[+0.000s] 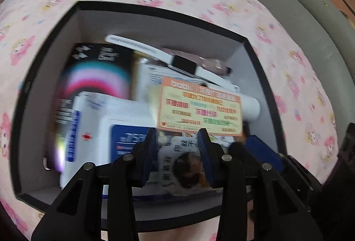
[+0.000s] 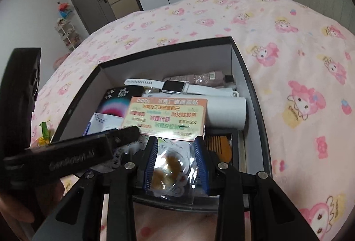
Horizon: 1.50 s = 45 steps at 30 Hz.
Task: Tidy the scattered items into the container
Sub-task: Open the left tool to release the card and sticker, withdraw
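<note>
A black box (image 1: 155, 10) (image 2: 248, 76) with grey walls lies on a pink bed and holds several items. My right gripper (image 2: 176, 148) is shut on a clear packet (image 2: 170, 165) of brown bits, held over the box's near edge. Its orange header card (image 2: 166, 117) (image 1: 199, 105) sticks out ahead of the pads. My left gripper (image 1: 178, 141) hovers open over a printed booklet (image 1: 184, 165) in the box, nothing between its pads. A white smartwatch (image 2: 175, 86) (image 1: 184, 64), a black rainbow carton (image 1: 97, 76) and a white tube (image 2: 226, 112) lie inside.
The pink cartoon blanket (image 2: 288, 45) surrounds the box. A grey headboard (image 1: 299, 7) runs along the right. A green and yellow item (image 2: 44, 133) lies on the bed left of the box. An orange comb (image 2: 219, 147) and a white pack (image 1: 106, 121) are in the box.
</note>
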Each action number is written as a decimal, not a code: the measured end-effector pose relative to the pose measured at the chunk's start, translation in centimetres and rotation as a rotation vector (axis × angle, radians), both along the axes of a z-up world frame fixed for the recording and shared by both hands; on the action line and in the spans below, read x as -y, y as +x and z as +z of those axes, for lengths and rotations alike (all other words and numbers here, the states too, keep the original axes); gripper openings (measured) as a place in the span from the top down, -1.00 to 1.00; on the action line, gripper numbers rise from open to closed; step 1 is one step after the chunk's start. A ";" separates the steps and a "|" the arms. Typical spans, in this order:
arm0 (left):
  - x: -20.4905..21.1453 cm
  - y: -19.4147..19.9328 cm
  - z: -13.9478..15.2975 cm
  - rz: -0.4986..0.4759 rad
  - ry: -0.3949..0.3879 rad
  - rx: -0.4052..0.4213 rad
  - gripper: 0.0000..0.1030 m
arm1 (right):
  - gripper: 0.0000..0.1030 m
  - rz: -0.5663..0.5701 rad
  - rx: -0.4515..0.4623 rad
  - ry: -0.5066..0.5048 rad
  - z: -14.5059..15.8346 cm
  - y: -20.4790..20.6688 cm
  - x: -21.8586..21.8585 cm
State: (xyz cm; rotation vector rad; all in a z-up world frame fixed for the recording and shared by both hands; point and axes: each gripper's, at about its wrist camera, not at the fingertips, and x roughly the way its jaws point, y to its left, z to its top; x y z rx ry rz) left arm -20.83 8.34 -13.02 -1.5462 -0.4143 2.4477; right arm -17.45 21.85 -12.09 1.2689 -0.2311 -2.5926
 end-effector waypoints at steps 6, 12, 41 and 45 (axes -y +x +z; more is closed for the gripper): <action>0.2 0.9 1.3 0.019 -0.070 -0.047 0.29 | 0.41 0.003 0.002 -0.005 -0.1 0.0 -0.1; 0.3 -0.3 0.1 0.020 -0.055 0.007 0.29 | 0.41 0.000 0.009 0.000 -0.2 0.1 -0.2; 3.2 6.7 6.5 -0.077 -0.007 -0.167 0.28 | 0.41 -0.012 -0.046 0.022 3.4 4.4 1.6; 5.3 8.7 8.3 -0.055 -0.066 -0.189 0.27 | 0.41 -0.002 -0.050 -0.020 4.8 5.9 3.4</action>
